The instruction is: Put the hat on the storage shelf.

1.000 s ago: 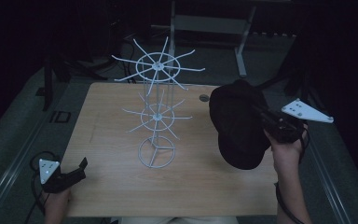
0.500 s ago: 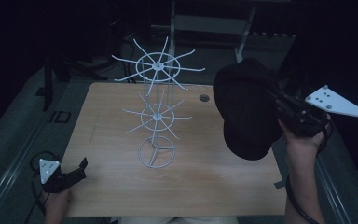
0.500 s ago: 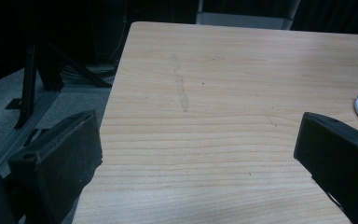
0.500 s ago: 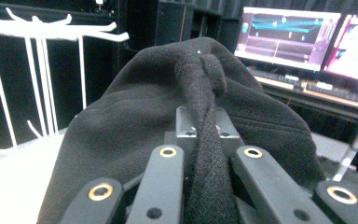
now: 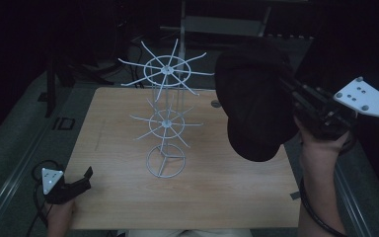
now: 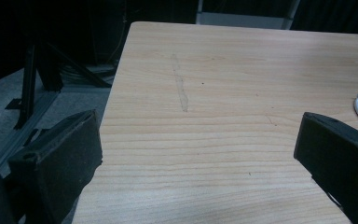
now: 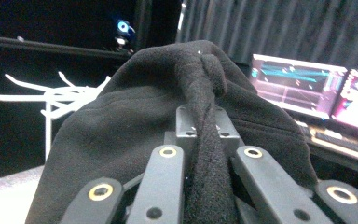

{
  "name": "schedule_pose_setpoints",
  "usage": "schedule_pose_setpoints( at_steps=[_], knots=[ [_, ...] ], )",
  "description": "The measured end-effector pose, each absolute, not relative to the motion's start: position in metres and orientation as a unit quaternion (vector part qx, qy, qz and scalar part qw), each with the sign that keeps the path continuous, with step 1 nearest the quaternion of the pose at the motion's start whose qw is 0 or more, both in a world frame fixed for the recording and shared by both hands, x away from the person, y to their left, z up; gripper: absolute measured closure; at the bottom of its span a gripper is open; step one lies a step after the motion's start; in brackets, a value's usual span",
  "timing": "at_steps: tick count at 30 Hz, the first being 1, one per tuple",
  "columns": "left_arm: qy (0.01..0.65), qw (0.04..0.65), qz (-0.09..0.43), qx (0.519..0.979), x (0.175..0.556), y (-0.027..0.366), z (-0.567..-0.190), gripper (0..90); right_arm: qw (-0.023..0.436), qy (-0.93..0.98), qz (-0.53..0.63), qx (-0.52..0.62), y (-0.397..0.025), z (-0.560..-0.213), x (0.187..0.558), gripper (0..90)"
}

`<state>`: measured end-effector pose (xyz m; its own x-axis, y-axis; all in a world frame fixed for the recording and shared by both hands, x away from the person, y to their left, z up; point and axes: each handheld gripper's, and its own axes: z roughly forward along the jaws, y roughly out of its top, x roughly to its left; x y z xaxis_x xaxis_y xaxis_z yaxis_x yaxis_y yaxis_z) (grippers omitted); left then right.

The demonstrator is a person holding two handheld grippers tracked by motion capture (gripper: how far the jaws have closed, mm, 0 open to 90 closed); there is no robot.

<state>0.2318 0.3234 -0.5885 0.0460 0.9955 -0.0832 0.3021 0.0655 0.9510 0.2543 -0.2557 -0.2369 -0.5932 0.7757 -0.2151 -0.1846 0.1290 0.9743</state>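
- My left gripper [image 5: 86,176] rests at the near left corner of the table [image 5: 227,192], jaws wide apart and empty.
- My right gripper [image 5: 296,98] is clamped on a fold of the black hat [image 5: 254,106], held up right of the white wire rack [image 5: 165,118].
- Far side: the rack's top spokes could snag the hat's loose fabric, and the light rack might tip.

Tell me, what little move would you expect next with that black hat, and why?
Probably carry the black hat leftward toward the white wire rack. The right gripper is shut on its fabric and holds it above the table, right of the rack's top spokes, while the left gripper rests open.
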Motion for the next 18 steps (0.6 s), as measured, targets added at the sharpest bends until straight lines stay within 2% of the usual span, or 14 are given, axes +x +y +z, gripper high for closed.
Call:
schedule_pose_setpoints(
  at_steps=[10, 18],
  knots=[
    [0.573, 0.452, 0.384, 0.565, 0.232, 0.324, -0.588, 1.4, 0.367, 0.652, 0.641, 0.171, -0.216, -0.226, 0.239, 85.3],
    [0.573, 0.453, 0.384, 0.565, 0.232, 0.324, -0.588, 1.5, 0.370, 0.660, 0.640, 0.134, -0.191, -0.219, 0.228, 85.3]
  ],
)
